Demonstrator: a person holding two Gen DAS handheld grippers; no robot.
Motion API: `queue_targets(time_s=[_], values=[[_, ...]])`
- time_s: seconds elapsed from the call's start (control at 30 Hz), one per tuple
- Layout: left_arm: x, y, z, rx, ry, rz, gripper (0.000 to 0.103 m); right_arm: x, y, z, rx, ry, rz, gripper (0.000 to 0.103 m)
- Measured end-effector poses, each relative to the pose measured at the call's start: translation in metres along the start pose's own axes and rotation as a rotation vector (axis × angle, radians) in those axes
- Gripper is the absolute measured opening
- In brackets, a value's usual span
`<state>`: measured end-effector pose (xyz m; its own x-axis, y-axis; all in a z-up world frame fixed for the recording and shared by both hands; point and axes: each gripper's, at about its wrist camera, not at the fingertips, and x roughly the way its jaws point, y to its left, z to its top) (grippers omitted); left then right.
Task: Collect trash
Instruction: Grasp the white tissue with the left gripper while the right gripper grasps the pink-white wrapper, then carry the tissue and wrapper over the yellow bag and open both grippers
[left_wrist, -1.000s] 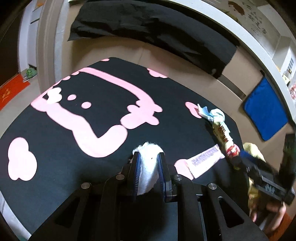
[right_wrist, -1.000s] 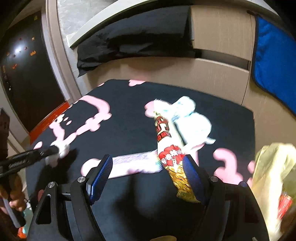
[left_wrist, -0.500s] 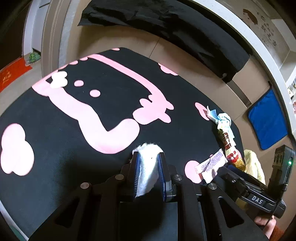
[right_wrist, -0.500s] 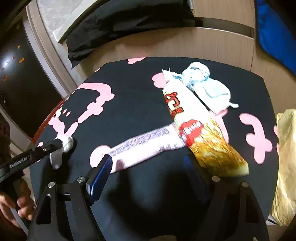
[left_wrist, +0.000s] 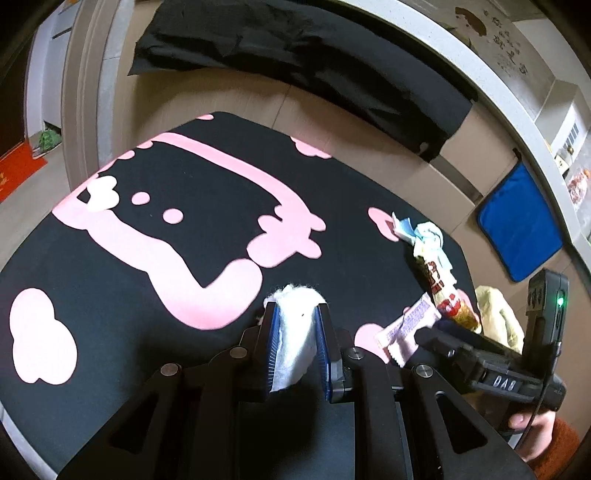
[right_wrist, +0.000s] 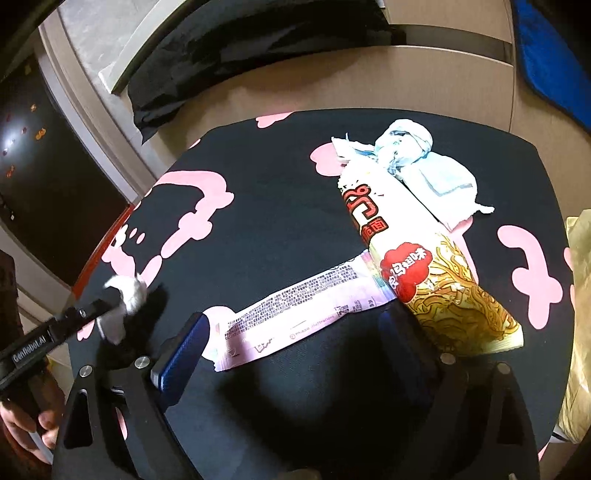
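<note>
A strip wrapper (right_wrist: 295, 314) lies on the tabletop (right_wrist: 280, 206) between the right gripper (right_wrist: 291, 332) fingers; a noodle packet (right_wrist: 424, 269) crosses its right end, with crumpled tissue (right_wrist: 424, 162) behind.

Black tablecloth (right_wrist: 280, 206) with pink shapes — pink wrapper (right_wrist: 295, 317), white-and-red noodle packet (right_wrist: 417, 266).

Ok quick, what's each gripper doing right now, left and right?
Left gripper: closed on the white tissue wad.
Right gripper: open, fingers just widened, holding nothing, above the pink wrapper.
</note>
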<state>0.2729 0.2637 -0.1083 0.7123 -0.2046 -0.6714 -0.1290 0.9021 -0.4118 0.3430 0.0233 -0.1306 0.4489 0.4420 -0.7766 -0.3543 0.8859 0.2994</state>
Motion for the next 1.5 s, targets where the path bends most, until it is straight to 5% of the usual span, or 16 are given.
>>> queue_targets(time_s=[0.2, 0.4, 0.53, 0.83, 0.93, 1.03, 1.13, 1.33, 1.5], values=[[0.001, 0.010, 0.000, -0.065, 0.005, 0.001, 0.019, 0.006, 0.010, 0.001, -0.070, 0.033, -0.046, 0.095], [-0.015, 0.004, 0.007, -0.017, -0.028, 0.064, 0.019, 0.012, 0.013, 0.004, -0.016, 0.015, -0.117, 0.095], [-0.023, 0.000, 0.013, -0.031, -0.069, 0.074, 0.019, 0.021, 0.023, 0.010, -0.062, 0.088, -0.189, 0.095], [-0.017, -0.005, 0.021, -0.028, -0.079, 0.062, 0.019, 0.020, 0.019, 0.011, -0.048, 0.016, -0.160, 0.091], [-0.012, -0.009, 0.019, -0.016, -0.071, 0.040, 0.019, 0.031, 0.035, 0.012, -0.178, 0.001, -0.204, 0.078], [-0.009, -0.011, 0.016, -0.009, -0.058, 0.016, 0.019, 0.030, 0.046, 0.007, -0.293, 0.002, -0.211, 0.043], [-0.008, -0.010, 0.013, -0.020, -0.058, 0.013, 0.019, 0.020, 0.046, 0.001, -0.309, 0.014, -0.180, 0.024], [-0.013, -0.032, 0.019, 0.027, -0.080, 0.011, 0.019, -0.027, 0.035, 0.007, -0.261, -0.057, -0.084, 0.018], [-0.031, -0.094, 0.032, 0.185, -0.157, -0.008, 0.019, -0.073, 0.023, 0.025, -0.231, -0.147, -0.065, 0.018]])
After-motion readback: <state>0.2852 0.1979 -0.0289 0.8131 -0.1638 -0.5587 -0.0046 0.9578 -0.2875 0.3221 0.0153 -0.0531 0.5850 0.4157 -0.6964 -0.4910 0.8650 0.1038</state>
